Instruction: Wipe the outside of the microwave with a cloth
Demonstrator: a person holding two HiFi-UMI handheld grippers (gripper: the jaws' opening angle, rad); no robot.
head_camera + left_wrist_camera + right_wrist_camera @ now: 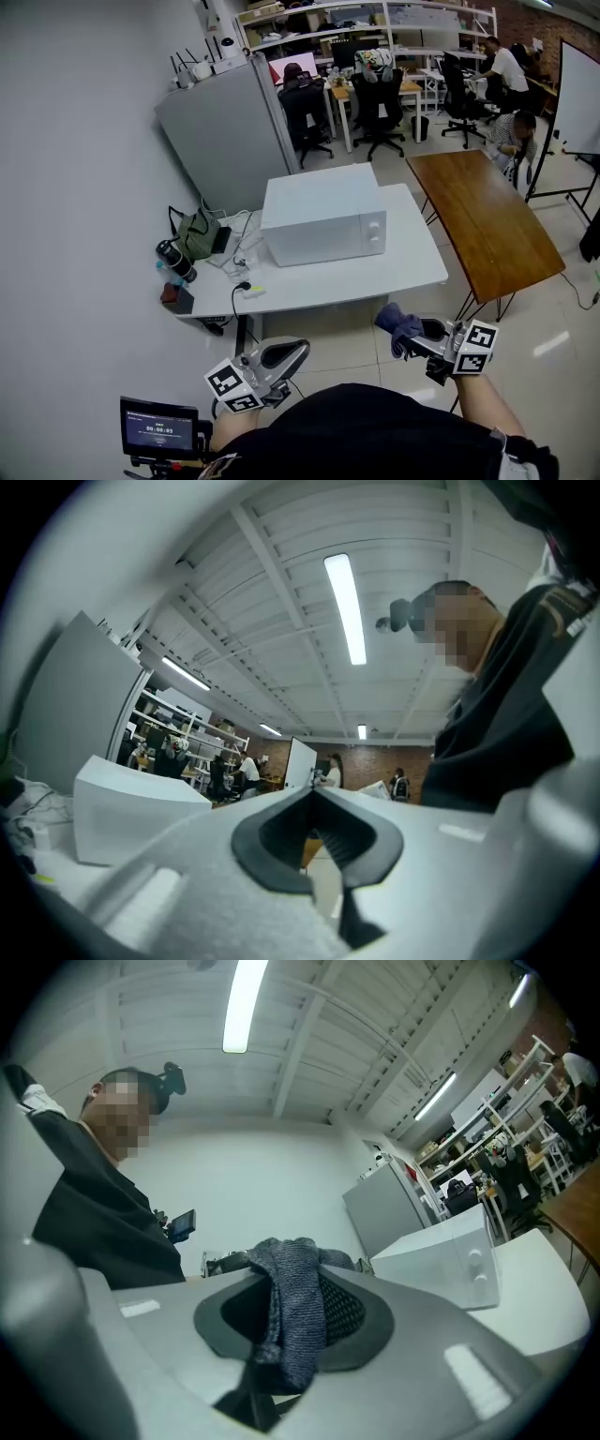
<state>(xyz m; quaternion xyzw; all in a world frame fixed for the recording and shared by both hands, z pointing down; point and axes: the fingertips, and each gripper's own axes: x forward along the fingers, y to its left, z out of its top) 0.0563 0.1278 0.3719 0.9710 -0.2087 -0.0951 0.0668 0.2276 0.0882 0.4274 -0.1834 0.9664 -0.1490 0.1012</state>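
Note:
The white microwave (323, 214) stands on a white table (412, 267), its door and two knobs facing me. My right gripper (417, 330) hangs in front of the table's near edge, shut on a blue-grey knitted cloth (397, 324). In the right gripper view the cloth (295, 1307) drapes between the jaws of my right gripper (291, 1260), with the microwave (441, 1260) beyond at the right. My left gripper (298, 350) sits low by my body, shut and empty. The left gripper view shows this gripper (314, 794) with its tips touching, and the microwave (131, 803) at the left.
A green bag (197, 234), cables and a dark bottle (176, 261) lie on the table's left end. A brown wooden table (487, 220) stands to the right, a grey cabinet (225, 122) behind. Office chairs, desks and people fill the back. A small screen (157, 429) is at my lower left.

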